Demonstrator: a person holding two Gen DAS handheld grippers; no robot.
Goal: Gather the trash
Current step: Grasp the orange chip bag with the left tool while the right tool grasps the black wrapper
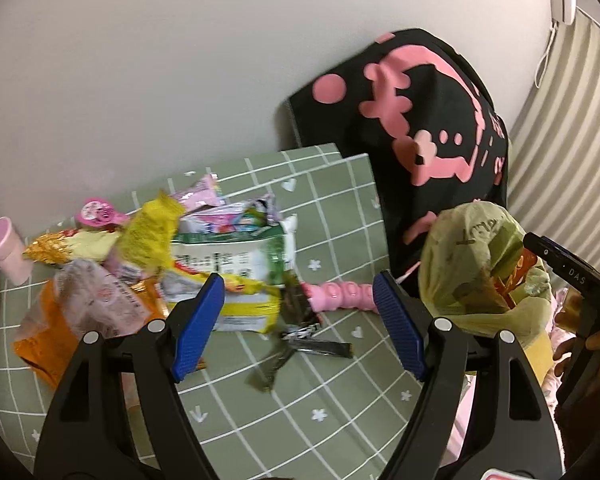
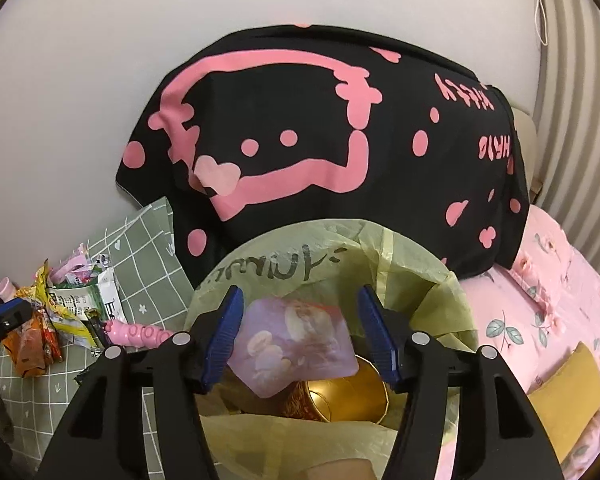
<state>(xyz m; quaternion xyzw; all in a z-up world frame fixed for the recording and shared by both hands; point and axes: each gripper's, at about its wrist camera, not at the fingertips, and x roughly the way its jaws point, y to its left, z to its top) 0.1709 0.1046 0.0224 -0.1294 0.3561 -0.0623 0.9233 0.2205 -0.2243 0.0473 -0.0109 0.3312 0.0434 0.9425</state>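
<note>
The right gripper (image 2: 300, 334) stands open over the yellow-green plastic trash bag (image 2: 412, 280), a pale pink wrapper (image 2: 296, 340) loose between its jaws. The left gripper (image 1: 298, 326), open and empty, should aim low at the heap of crumpled snack wrappers (image 1: 204, 248) (pinching only one).

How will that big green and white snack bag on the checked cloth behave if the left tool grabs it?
The green and white snack bag looks torn open and crumpled, so it will probably fold and sag rather than hold its shape. It seems empty, so likely very light. Its glossy film may slip between the pads, and smaller wrappers resting on it could slide off when it lifts.
</note>
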